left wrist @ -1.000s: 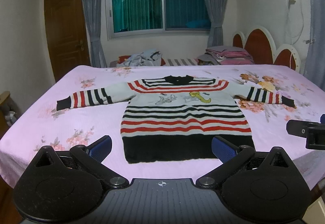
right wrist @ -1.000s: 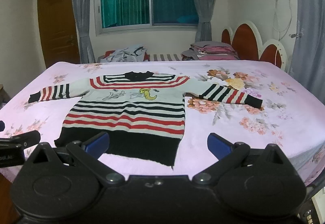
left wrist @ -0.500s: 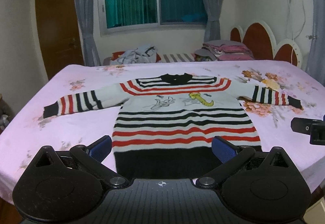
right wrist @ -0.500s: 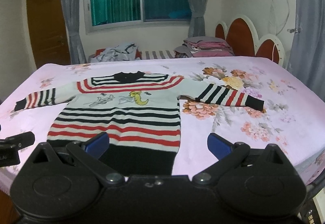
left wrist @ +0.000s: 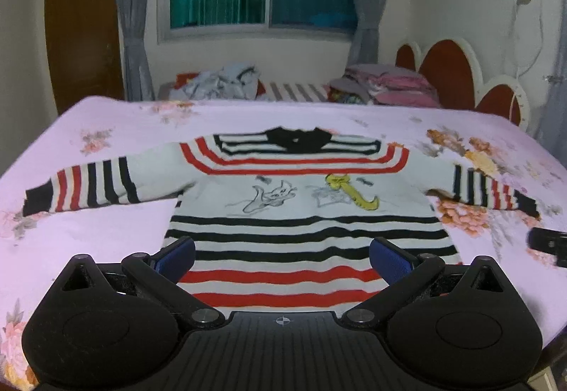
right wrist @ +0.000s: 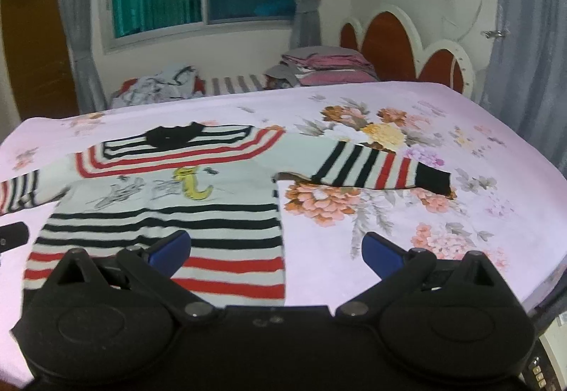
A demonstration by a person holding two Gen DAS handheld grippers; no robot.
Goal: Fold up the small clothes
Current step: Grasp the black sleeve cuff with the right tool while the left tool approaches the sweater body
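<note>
A small striped sweater (left wrist: 301, 213) in white, black and red lies flat, face up, on the pink floral bed (left wrist: 106, 224), both sleeves spread out. It also shows in the right wrist view (right wrist: 170, 213), with its right sleeve (right wrist: 375, 167) lying on the flower print. My left gripper (left wrist: 281, 254) is open and empty, low over the sweater's lower body. My right gripper (right wrist: 276, 251) is open and empty over the sweater's lower right edge. The sweater's hem is hidden behind the gripper bodies.
A heap of loose clothes (left wrist: 223, 82) and a folded stack (left wrist: 382, 86) lie beyond the bed's far edge under the window. A red and white headboard (left wrist: 460, 79) stands at the right. The right gripper's finger (left wrist: 549, 242) shows at the left wrist view's right edge.
Both grippers have moved forward and lower over the bed, so the sweater looks larger and its hem has gone behind the gripper bodies. The right view has tilted. Both stay open.
</note>
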